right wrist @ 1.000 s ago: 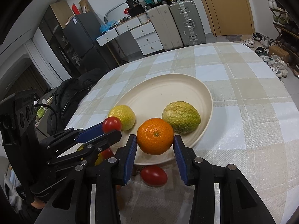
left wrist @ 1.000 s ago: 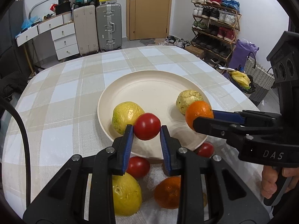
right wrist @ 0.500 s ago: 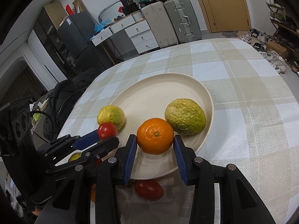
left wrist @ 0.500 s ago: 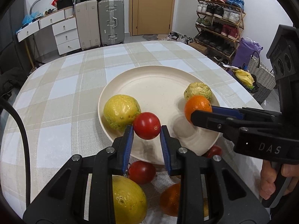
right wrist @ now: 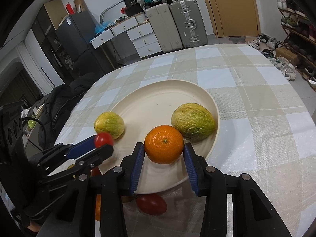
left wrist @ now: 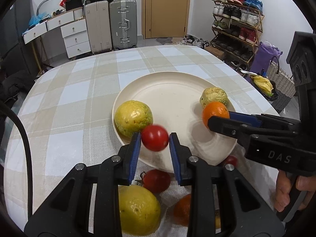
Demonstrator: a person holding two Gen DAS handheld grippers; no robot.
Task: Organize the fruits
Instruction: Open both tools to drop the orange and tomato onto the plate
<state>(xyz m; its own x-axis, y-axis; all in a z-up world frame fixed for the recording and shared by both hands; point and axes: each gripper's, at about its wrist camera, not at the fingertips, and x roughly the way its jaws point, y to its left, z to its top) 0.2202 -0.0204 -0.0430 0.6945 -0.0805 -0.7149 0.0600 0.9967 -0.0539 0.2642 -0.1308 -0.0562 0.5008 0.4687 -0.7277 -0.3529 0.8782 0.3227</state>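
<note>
Fruit on checked tablecloth [left wrist: 79,90]: cream plate [left wrist: 167,83] bearing two yellow-green fruits. Above its near rim, orange [right wrist: 164,144] between right gripper [right wrist: 164,154] pads, jaws opening, touching on left only; tomato [left wrist: 155,140] clamped tight in left gripper [left wrist: 155,144].

Both wrist fisheyes look steeply down, close over the plate [left wrist: 126,90], from its near rim, sharing it.

Suitcases [left wrist: 110,23], wooden door [left wrist: 165,7], shoe rack [left wrist: 237,25]
</note>
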